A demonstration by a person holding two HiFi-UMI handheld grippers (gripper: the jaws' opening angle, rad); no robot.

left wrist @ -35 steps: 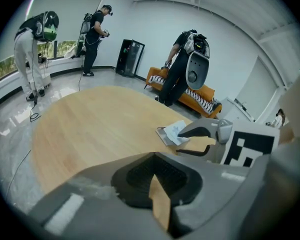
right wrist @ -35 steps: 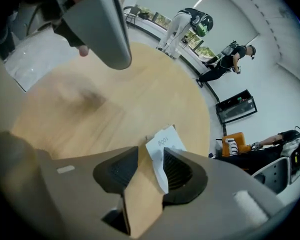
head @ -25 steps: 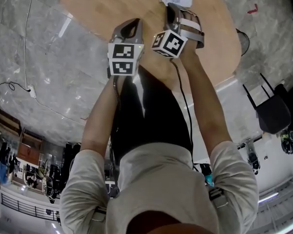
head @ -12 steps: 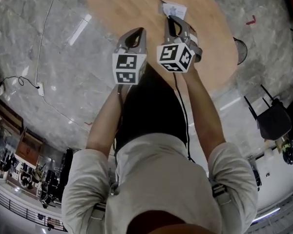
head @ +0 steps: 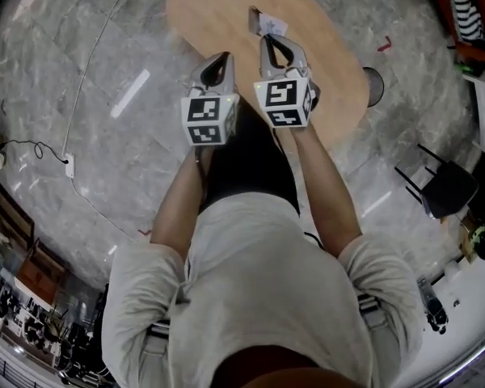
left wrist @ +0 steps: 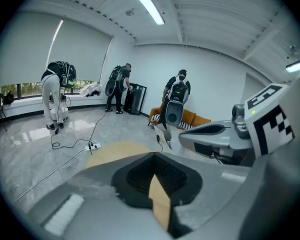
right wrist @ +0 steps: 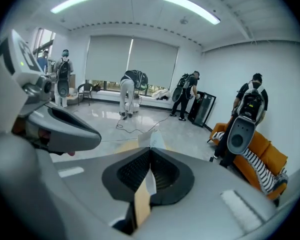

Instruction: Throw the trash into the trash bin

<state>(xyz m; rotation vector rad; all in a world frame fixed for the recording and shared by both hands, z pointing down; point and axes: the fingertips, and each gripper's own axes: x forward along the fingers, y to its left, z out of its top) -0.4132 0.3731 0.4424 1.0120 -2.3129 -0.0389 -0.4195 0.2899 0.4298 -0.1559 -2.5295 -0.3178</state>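
My right gripper [head: 267, 40] is shut on a white piece of paper trash [head: 268, 25], held high over the oval wooden table [head: 323, 71]. In the right gripper view the paper [right wrist: 151, 140] sticks out past the closed jaw tips of that gripper [right wrist: 150, 150]. My left gripper [head: 222, 56] hangs beside it at the same height, shut with nothing in it; its own view shows the jaw tips [left wrist: 155, 155] meeting. A dark round bin [head: 373, 86] stands on the floor just right of the table.
A black chair [head: 444, 188] stands at the right. A cable and power strip [head: 69, 166] lie on the grey floor to the left. Several people stand far off by the windows [right wrist: 132, 91], and an orange sofa [right wrist: 262, 151] is at the right.
Both grippers have risen well above the table, which now looks smaller and farther below. The right gripper has rolled upright, with the paper in its jaws throughout.
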